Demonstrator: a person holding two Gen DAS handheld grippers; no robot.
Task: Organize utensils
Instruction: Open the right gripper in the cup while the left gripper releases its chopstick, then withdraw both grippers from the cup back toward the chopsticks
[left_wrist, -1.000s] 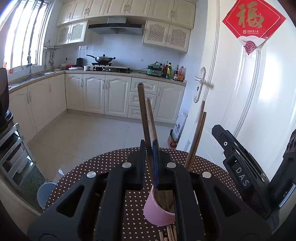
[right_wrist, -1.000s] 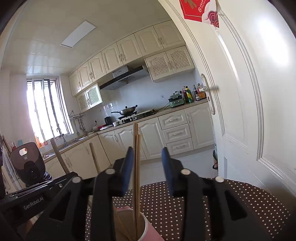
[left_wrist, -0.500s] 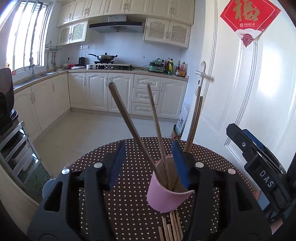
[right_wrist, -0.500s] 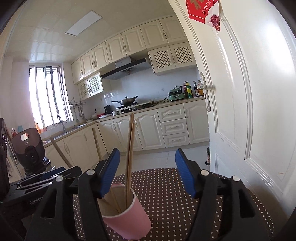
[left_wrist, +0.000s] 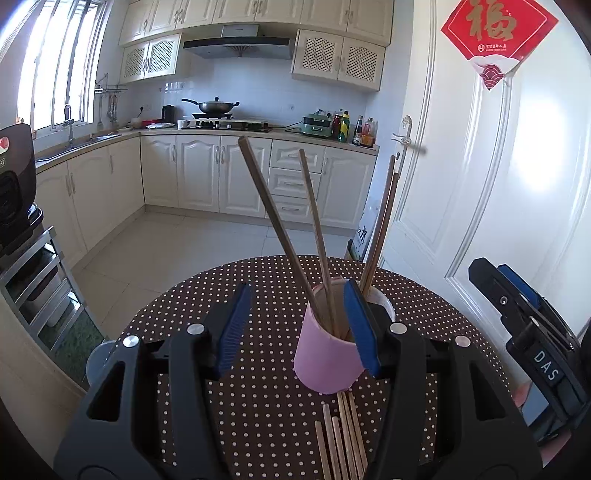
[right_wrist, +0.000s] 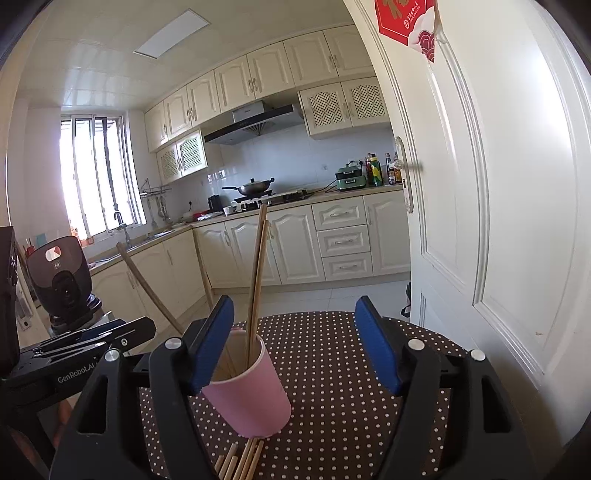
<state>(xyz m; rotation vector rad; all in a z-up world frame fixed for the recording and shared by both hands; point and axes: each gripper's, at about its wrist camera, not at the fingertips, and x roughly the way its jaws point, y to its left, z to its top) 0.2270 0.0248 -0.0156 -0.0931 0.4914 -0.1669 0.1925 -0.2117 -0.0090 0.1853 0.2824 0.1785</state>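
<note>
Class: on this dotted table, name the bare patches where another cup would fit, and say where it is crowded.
Free: the dotted table right of the pink cup, toward the door side, and the far strip behind the cup. Also left of the cup in the left view. Crowded: the near edge, where loose chopsticks lie against the cup's base.

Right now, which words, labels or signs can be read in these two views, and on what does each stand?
"DAS": on the right gripper.
"GenRobot.AI": on the left gripper.
"福": gold, on the red door hanging.
Small print under it, the bottle labels, the leaning sign: unreadable.
</note>
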